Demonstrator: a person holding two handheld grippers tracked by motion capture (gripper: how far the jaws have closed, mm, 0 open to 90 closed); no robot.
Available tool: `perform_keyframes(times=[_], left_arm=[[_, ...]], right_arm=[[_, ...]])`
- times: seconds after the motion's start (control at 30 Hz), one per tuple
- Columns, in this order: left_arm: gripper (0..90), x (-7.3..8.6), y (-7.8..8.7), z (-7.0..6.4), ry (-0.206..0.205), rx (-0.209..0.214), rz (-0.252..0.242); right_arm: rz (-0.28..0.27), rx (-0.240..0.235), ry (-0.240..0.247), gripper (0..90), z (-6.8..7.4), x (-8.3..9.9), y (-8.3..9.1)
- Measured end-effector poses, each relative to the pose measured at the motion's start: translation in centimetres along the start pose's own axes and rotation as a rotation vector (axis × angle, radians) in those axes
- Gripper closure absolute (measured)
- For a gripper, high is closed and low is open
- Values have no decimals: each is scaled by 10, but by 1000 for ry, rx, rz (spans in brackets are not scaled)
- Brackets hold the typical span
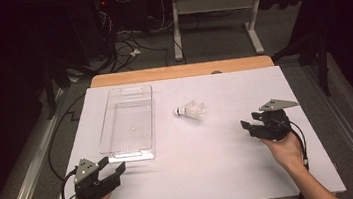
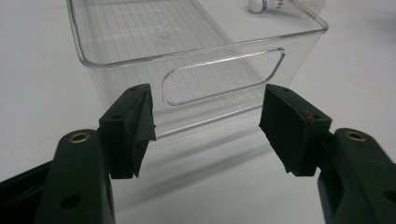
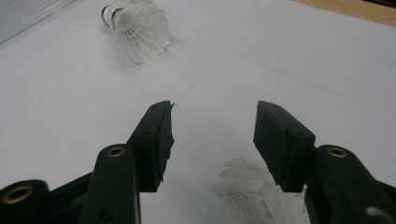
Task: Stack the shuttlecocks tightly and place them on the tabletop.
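Right now my right gripper [image 3: 212, 135] hangs spread and empty, the shuttlecock [image 3: 137, 28] lies in the upper left of its view, beside the clear bin [image 1: 129, 117], and pinching the feathers might crush them.

The high view looks forward and down from above the person's side, taking in the whole white table [image 1: 253, 171] with floor and cables beyond its far edge; the left gripper view sits low and close behind the left tool [image 2: 208, 123], facing the near end wall of the clear bin [image 2: 201, 70]; the right gripper view rides just above the tabletop behind the right tool [image 3: 212, 140], facing across it toward the shuttlecock [image 3: 137, 28]; the bin [image 1: 129, 120] and the shuttlecock [image 1: 191, 111] also appear in the high view, and the shuttlecock [image 2: 266, 4] sits at the top edge of the left gripper view, so all three views share it.
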State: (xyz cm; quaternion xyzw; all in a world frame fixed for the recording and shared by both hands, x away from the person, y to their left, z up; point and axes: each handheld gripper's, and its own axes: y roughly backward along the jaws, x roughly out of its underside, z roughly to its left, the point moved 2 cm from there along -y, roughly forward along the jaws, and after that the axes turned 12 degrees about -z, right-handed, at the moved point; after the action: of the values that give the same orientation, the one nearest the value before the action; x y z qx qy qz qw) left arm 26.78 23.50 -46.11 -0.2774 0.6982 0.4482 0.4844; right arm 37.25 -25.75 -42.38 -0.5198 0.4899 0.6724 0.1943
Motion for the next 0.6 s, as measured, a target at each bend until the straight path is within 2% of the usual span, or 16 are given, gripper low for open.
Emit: perform_keyframes(times=[0.6], left_arm=[[358, 0, 0, 0, -1, -1, 3]], right_arm=[[32, 55, -15, 489, -17, 15, 13]])
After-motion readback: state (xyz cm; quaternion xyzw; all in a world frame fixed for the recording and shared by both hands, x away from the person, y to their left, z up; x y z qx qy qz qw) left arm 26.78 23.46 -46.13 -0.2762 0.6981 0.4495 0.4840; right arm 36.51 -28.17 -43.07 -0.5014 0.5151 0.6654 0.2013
